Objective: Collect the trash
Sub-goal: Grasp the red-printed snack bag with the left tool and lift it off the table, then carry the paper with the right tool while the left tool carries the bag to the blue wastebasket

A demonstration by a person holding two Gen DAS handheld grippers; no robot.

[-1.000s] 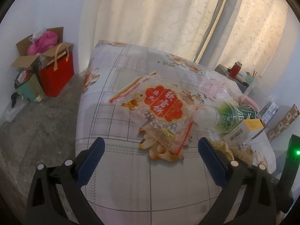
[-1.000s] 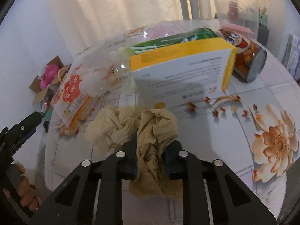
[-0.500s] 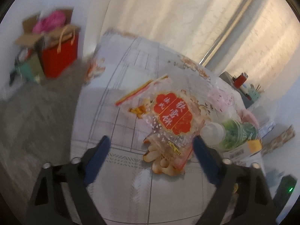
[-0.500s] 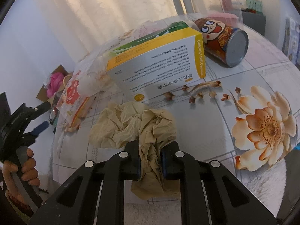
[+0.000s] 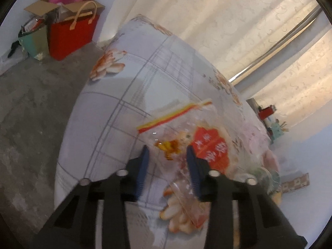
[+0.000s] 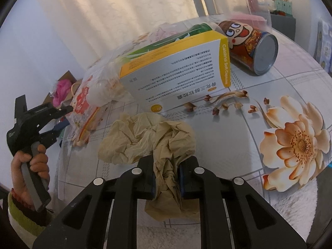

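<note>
Snack bag [image 5: 199, 151]: clear crinkly plastic w/ red label, lies at near-left edge of worktop [image 5: 128, 95]. Looks light, floppy, slippery; likely slides before it lifts. Best hold prob. a bunched fold near the zip strip, not the flat face. Left claw [image 5: 167, 157] closing, bag film between the blue pads; can't tell if pads press yet.

Paper wad [image 6: 149, 139]: soft, crumpled, very light, near middle of worktop. Right claw [image 6: 166, 176] clamped on its near end; holds by squeeze alone.

Count: 1 snack bag, 1 paper wad, 1 box [image 6: 178, 70], 1 green bottle [image 6: 186, 34], 1 can [image 6: 251, 47].
</note>
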